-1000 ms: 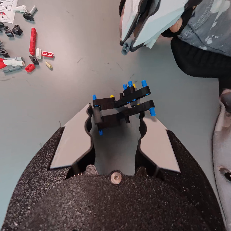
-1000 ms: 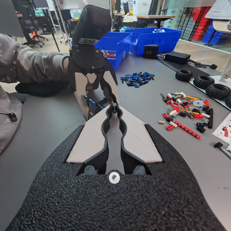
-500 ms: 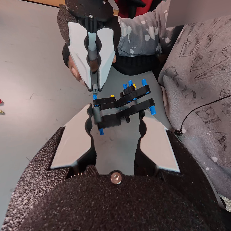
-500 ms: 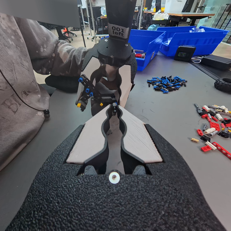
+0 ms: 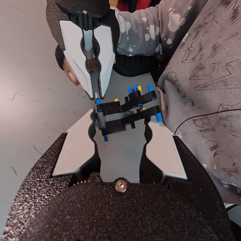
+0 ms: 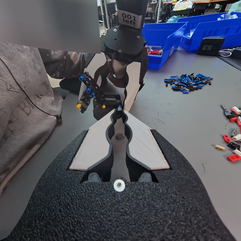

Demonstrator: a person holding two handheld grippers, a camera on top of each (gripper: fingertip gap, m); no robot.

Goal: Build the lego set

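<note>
Black beams with blue and yellow pins make up the lego assembly, which sits at the centre of the left wrist view, clamped between the tips of the left gripper; its fingers stand wide apart but grasp the assembly, one tip against the grey cylinder at the left end, the other against the long beam at the right end. In the right wrist view the same assembly hangs left of centre, lifted clear of the grey table, with the left gripper's body above it in the upper middle of the frame.

The right gripper is clenched on a small grey connector, which pokes out from between its nearly closed fingertips; in the left wrist view this gripper comes down from the upper left of the frame, and the connector meets a blue pin at the assembly's upper left corner; whether it is seated on the pin I cannot tell.

A pile of blue and black pins lies on the table in the right half of the right wrist view; loose red, white and black pieces are scattered along the right edge; blue bins stand in the upper right. A person's grey mottled sweatshirt fills the right side of the left wrist view.
</note>
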